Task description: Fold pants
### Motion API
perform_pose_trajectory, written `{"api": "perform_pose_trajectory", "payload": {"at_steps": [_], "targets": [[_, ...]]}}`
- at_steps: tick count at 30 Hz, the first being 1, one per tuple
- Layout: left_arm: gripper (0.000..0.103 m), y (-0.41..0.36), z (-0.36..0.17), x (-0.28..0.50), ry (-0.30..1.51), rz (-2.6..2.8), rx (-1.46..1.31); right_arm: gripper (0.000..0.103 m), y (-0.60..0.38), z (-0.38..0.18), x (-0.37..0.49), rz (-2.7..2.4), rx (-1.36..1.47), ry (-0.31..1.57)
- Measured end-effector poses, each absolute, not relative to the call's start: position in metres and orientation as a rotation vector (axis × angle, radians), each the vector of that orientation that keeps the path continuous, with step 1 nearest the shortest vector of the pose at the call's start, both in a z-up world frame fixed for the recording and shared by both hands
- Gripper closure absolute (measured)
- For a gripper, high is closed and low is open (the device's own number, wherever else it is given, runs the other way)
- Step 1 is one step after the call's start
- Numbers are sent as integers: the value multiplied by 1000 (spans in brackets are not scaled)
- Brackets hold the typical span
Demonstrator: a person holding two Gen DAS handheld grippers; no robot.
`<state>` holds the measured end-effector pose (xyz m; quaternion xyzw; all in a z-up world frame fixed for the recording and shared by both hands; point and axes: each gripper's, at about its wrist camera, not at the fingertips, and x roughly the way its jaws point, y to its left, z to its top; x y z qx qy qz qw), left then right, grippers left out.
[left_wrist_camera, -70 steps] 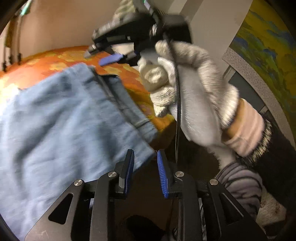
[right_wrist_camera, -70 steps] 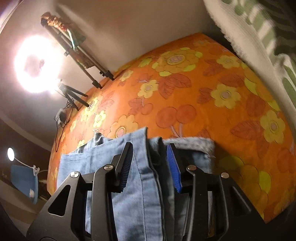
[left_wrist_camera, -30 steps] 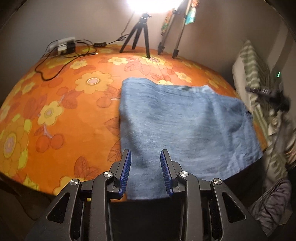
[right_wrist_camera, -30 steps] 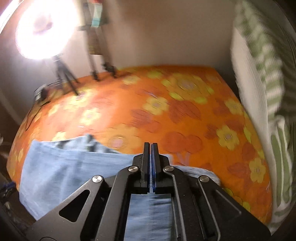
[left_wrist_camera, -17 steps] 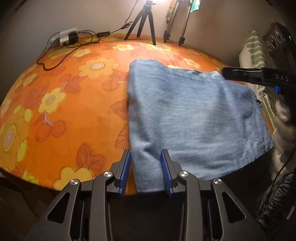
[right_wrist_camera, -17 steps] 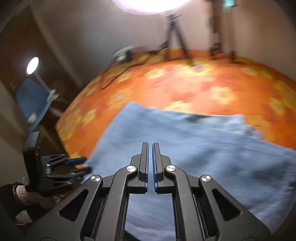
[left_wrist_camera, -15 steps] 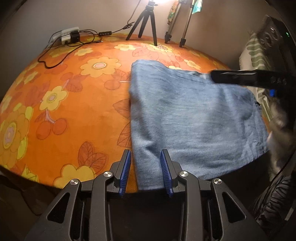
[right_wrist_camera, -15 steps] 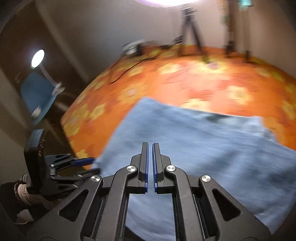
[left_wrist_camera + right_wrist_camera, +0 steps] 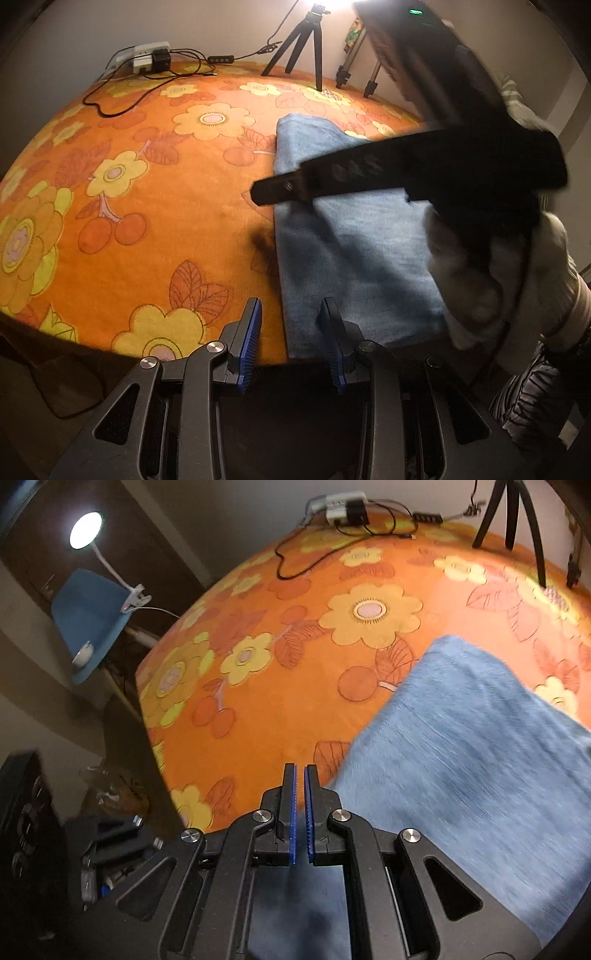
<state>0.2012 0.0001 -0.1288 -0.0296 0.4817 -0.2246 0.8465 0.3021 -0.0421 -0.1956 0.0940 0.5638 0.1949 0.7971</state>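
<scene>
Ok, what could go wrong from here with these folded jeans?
The folded jeans overhang the near edge of the orange floral tablecloth, so a nudge might drag them off. The right hand-held gripper, shut and empty, sweeps low across them and could ruffle the fold. The open left hand-held gripper sits close, so the two might collide.

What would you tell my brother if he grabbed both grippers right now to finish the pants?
Left gripper: open, holds nothing, at the near corner of the pants.
Right gripper: fingers nearly shut, nothing between them, over the pants' left edge.
The pants lie folded into a flat block on the orange flowered cloth, near its front edge.
Left to do: probably just smoothing, or one more fold if wanted.
</scene>
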Motion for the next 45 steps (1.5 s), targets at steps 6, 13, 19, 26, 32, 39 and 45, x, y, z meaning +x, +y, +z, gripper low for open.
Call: {"api": "perform_pose_trajectory", "payload": {"at_steps": [6,13,19,26,32,39,45], "targets": [[72,2,-132,199,1021,-479,-71,99,-58,-173,296,401,253,1198],[72,7,-132,200,1035,-487,-135,99,-60,-187,293,363,205,1247],[66,6,-132,201,1037,-475,-155,99,-49,-198,301,361,194,1243],[66,5,-134,203,1049,-499,-218,82,-56,-177,301,356,245,1246],[81,0,-134,202,1034,-503,-217,58,-51,-177,297,336,233,1283],[86,-4,-124,196,962,-520,-195,58,-46,-186,293,311,216,1327],[86,-15,-118,193,931,-528,-163,58,-38,-191,291,307,203,1339]]}}
